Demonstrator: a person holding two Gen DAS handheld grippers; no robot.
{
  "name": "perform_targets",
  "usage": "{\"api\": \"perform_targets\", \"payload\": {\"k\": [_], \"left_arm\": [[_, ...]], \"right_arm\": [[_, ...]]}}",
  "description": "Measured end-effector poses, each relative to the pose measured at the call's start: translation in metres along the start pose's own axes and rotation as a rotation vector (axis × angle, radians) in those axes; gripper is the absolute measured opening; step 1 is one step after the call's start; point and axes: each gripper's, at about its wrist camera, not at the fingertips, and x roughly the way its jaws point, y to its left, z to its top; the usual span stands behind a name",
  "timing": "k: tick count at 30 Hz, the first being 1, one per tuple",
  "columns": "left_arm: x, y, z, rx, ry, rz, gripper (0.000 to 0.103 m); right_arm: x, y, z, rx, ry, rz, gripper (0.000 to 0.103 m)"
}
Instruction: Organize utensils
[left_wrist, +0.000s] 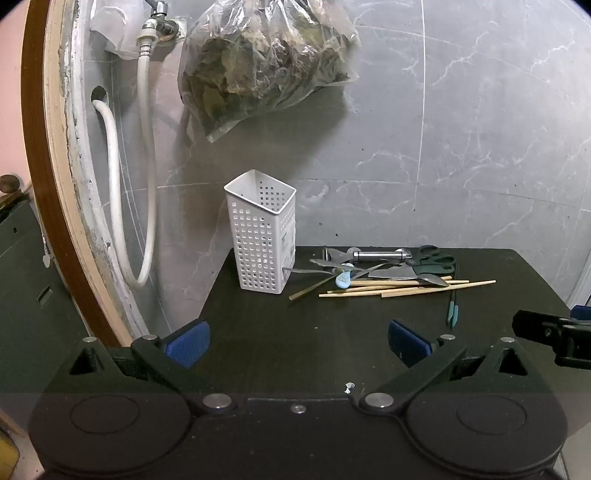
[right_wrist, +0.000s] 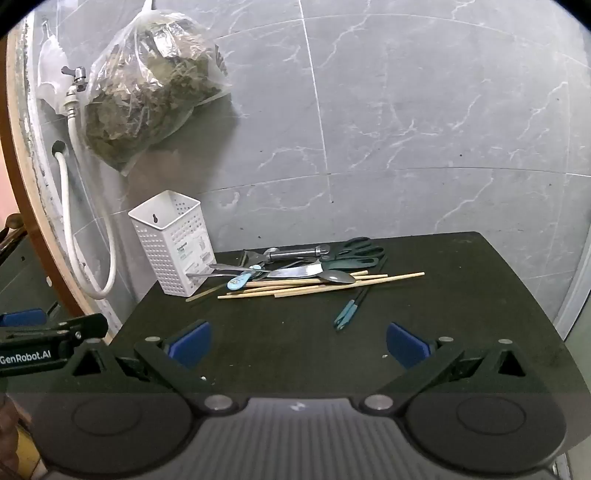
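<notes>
Nothing picked up yet: left gripper (left_wrist: 299, 345) and right gripper (right_wrist: 298, 345) hover, jaws spread wide, empty. Next, grab chopsticks (right_wrist: 321, 286) mid-frame for the white basket (right_wrist: 173, 243).

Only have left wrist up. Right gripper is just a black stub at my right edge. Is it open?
Observer: Yes. The right gripper is wide open, with nothing between its pads, only bare table below.
Operator: Does the white holder have a hanger hole? I can't see one.
Observer: Yes. The right wrist view shows a keyhole slot near the top of one wall of the white holder.
</notes>
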Motion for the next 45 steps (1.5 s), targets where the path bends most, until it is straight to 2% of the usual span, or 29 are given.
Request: {"api": "perform_targets", "payload": {"k": [45], "left_arm": [[-0.0008,0.0045,-0.004,0.009,0.007,0.005,0.102]], "right_arm": [[0.0004,0.0007,0.0015,0.0,-0.003,0.003,0.103]]}}
